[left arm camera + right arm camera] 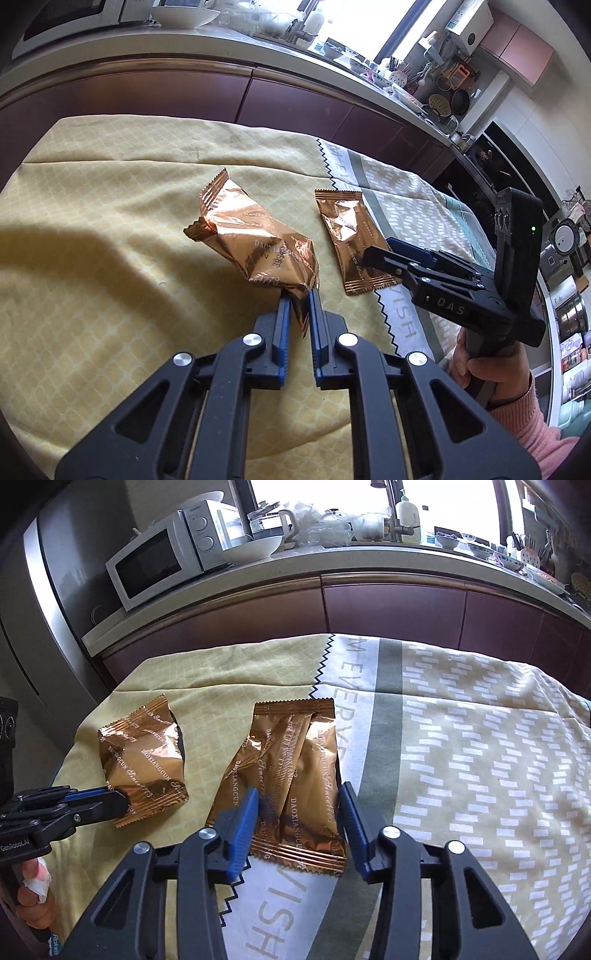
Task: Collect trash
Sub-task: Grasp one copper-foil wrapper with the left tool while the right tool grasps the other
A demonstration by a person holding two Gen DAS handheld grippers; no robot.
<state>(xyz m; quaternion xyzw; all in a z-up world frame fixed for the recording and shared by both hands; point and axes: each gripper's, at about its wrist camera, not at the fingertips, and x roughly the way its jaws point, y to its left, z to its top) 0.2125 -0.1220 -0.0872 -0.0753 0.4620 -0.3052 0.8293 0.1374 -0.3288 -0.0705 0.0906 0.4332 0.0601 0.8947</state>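
We pinch the puffy copper snack wrapper (255,251) by its crimped end in our left gripper (298,306), jaws nearly closed on it, so it can come up off the yellow cloth (110,192). The flat wrapper (291,775) lies between the half-open jaws of our right gripper (297,812), not squeezed yet. The bench has bare cloth all around, and the kitchen counter (332,561) is well apart.

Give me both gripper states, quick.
Left gripper: shut on the crumpled wrapper.
Right gripper: open, straddling the flat wrapper, not yet pinching it.
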